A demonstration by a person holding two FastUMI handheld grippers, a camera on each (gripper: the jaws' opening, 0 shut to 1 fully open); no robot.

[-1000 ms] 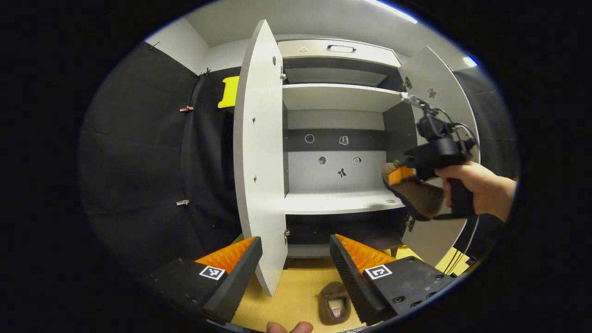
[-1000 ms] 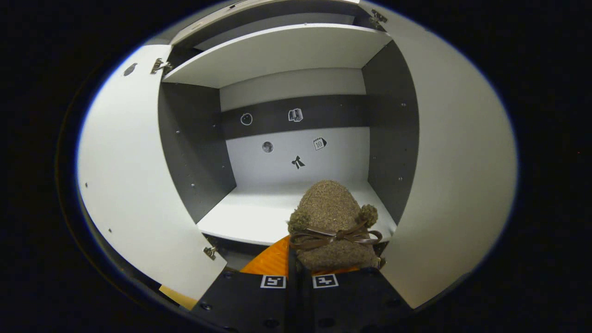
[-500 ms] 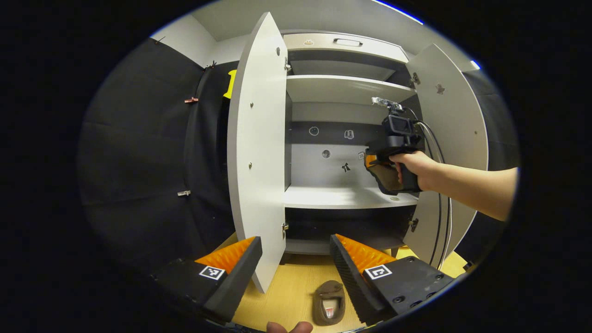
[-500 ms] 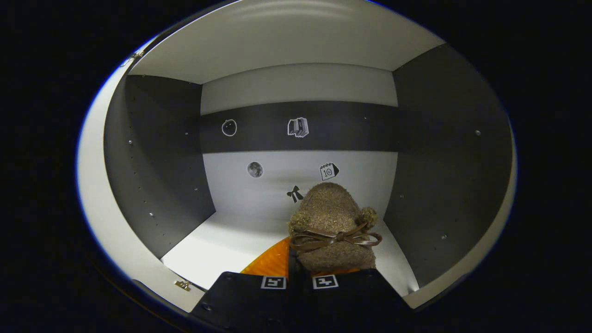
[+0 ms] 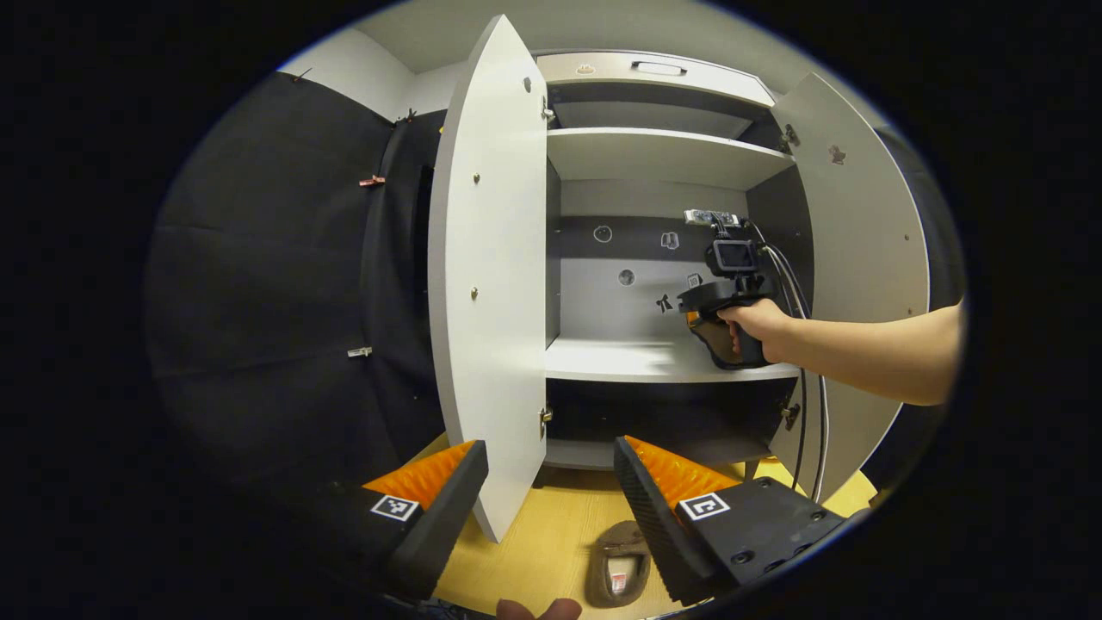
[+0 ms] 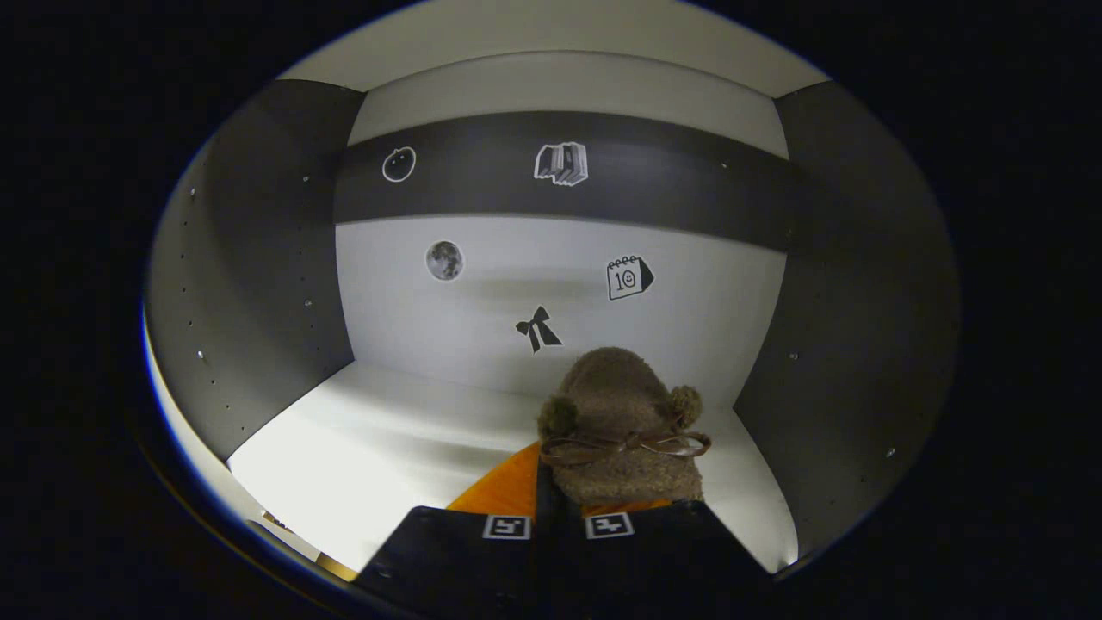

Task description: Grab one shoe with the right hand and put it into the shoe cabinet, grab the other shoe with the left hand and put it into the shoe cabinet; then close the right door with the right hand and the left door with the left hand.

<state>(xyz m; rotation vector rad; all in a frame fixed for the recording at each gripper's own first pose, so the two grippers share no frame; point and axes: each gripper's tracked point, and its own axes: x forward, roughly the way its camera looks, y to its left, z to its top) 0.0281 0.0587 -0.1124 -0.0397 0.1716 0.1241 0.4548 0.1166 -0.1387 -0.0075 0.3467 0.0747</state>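
Inspection at this moment found the right gripper (image 6: 560, 508) reaching inside the shoe cabinet (image 5: 654, 155), its fingers closed tight on the first shoe (image 6: 620, 430), a brown fleecy slipper with a ribbon bow and two pompoms. In the right gripper view the slipper hung above the right part of the middle shelf (image 6: 387, 448), toe toward the back panel; whether the sole touched the shelf could not be determined. In the left gripper view the same gripper (image 5: 702, 319), held by a hand (image 5: 758, 327), was seen well within the compartment, close to the right wall.

The left gripper (image 5: 551, 482) was held low in front of the cabinet, its fingers wide apart and gripping nothing. The second shoe (image 5: 620, 568) lay on the floor (image 5: 534, 560) just below them, opening upward, beside the gripper's right finger.

Both the left door (image 5: 486, 275) and the right door (image 5: 869, 241) stood open.

Assessment: the slippers appeared light, soft and compressible, with a fleecy surface unlikely to slip. A pinch across the heel rim or side wall of the opening should serve; the bow and pompoms looked a poor hold. The placing of the first shoe was judged nearly complete; the second shoe and both doors remained outstanding.
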